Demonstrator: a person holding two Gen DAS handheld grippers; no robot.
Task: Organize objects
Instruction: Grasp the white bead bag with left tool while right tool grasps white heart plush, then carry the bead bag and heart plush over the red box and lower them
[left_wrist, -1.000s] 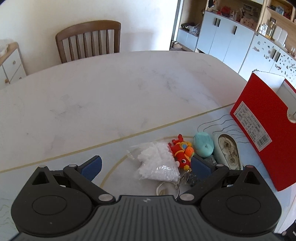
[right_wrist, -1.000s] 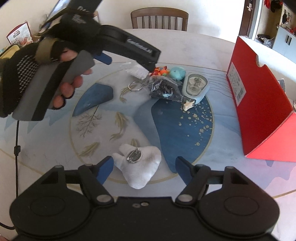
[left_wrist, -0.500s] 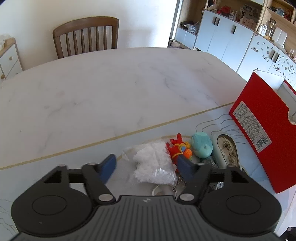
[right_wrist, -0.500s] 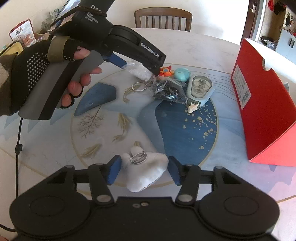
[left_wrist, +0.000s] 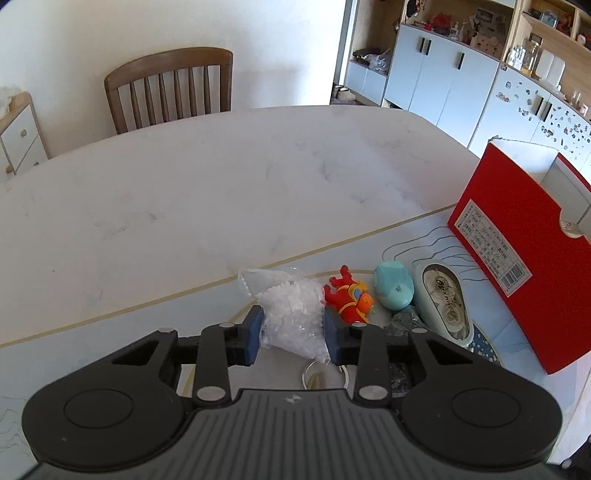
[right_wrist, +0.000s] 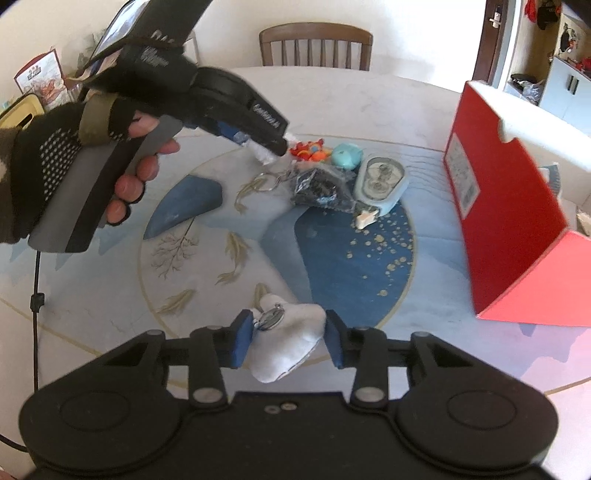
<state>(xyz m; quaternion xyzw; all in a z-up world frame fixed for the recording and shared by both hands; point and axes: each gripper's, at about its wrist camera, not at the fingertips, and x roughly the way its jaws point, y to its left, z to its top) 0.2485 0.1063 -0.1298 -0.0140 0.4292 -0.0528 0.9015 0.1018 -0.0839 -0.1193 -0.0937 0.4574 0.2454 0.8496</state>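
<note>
In the left wrist view my left gripper (left_wrist: 293, 334) is closing its jaws on a clear bag of white bits (left_wrist: 291, 314), and both blue pads touch its sides. The right wrist view shows that left gripper (right_wrist: 275, 151) reaching down to the cluster at the far side of the mat. My right gripper (right_wrist: 288, 339) is also closing, with a white heart-shaped plush (right_wrist: 288, 350) between its pads and touched on both sides. A metal clip (right_wrist: 269, 317) lies on the plush.
Beside the bag lie a red toy keychain (left_wrist: 349, 299), a teal egg-shaped thing (left_wrist: 393, 288), a correction tape dispenser (left_wrist: 443, 299) and a dark bag (right_wrist: 319, 186). A red box (right_wrist: 509, 206) stands at the right on the blue patterned mat (right_wrist: 351, 258). A chair (left_wrist: 170, 88) is behind the table.
Both grippers narrowed from wide open: the left pads came in onto the bag of white bits, the right pads onto the white plush. Neither hand shifted much.
</note>
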